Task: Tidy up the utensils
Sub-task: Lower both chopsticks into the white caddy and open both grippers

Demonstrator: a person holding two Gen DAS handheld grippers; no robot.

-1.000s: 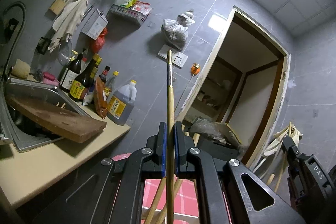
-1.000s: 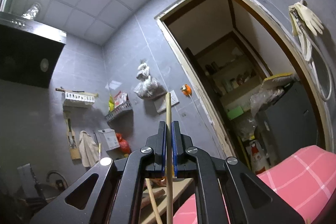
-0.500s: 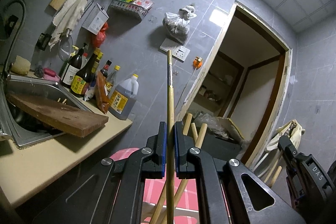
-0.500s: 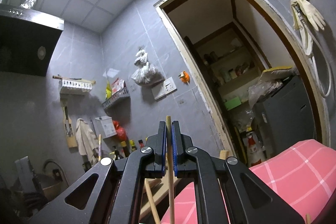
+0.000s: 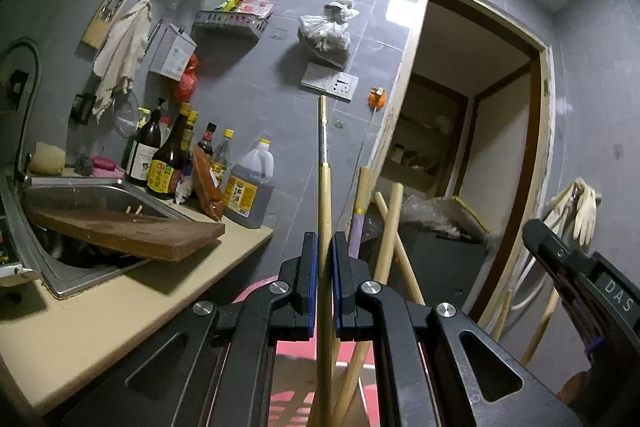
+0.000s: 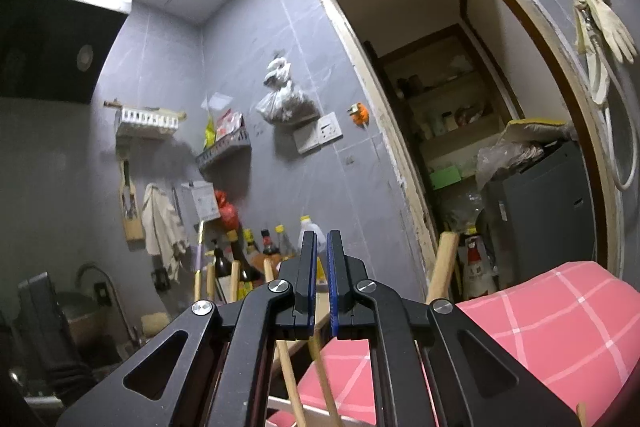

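Observation:
My left gripper (image 5: 323,247) is shut on a long wooden chopstick (image 5: 324,187) with a metal band near its tip, held upright. Below it, other wooden utensil handles (image 5: 390,227) lean out of a pink slotted holder (image 5: 292,399). My right gripper (image 6: 322,247) has its jaws a narrow gap apart with nothing between them; a thin wooden stick (image 6: 324,379) stands below the jaws, apart from them. Other wooden handles (image 6: 440,267) rise around it. The right gripper body also shows in the left wrist view (image 5: 580,287) at the right edge.
A beige counter (image 5: 120,307) at the left carries a steel sink (image 5: 80,227) with a wooden board (image 5: 128,231) across it, and several bottles (image 5: 168,163) by the wall. A pink checked cloth (image 6: 540,327) lies at lower right. A doorway (image 6: 460,127) opens beyond.
My right gripper has let go of its chopstick, which has dropped below the jaws. Both grippers have lowered; more wooden handles now rise into both views.

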